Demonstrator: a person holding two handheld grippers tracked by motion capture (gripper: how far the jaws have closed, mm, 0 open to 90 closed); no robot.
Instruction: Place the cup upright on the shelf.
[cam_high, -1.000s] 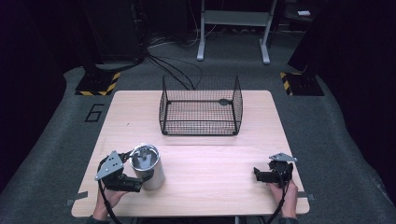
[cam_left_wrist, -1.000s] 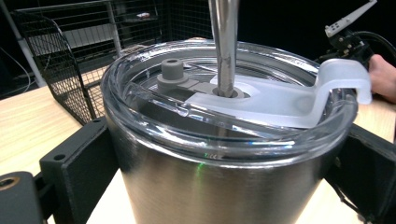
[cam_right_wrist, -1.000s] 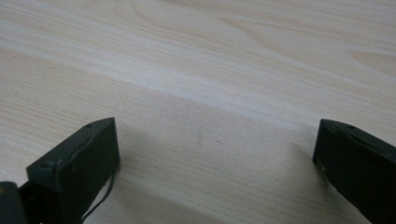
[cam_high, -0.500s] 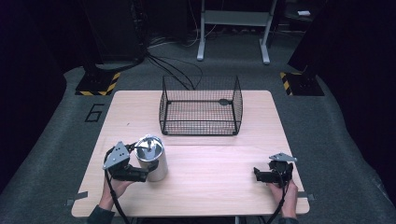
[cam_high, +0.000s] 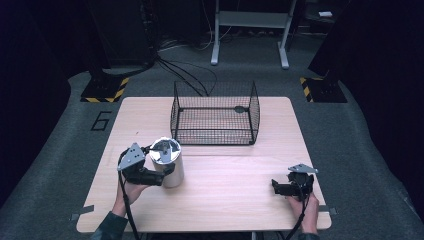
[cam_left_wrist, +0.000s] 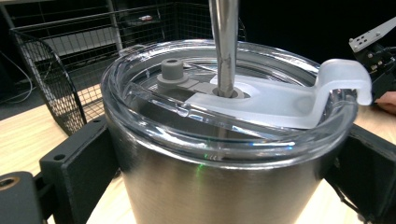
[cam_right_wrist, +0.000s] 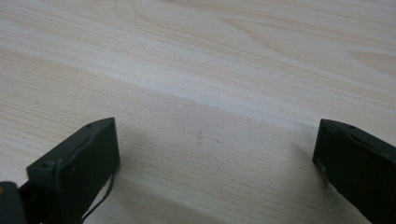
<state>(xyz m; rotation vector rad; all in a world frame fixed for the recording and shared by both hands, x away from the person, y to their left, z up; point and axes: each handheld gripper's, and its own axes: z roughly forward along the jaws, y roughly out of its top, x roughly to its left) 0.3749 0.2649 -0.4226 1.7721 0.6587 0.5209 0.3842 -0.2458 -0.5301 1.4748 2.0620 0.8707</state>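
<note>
The left hand-held gripper (cam_high: 159, 175) clamps a brushed-steel tumbler (cam_high: 167, 165) upright on the pale wood worktop (cam_high: 225, 200), its clear lid (cam_left_wrist: 224, 116) and metal straw (cam_left_wrist: 224, 46) pointing up. The right hand-held gripper (cam_high: 280, 186) rests spread. Beyond stands a black wire basket (cam_high: 215, 117).

Tumbler (cam_high: 167, 162) stands on table (cam_high: 225, 200) (left side), before basket (cam_high: 215, 112).

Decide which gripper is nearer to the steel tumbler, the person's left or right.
Left. The left gripper has its jaws on either side of the tumbler, gripping it. The right gripper sits open near the table's front right corner, well away from it.
</note>
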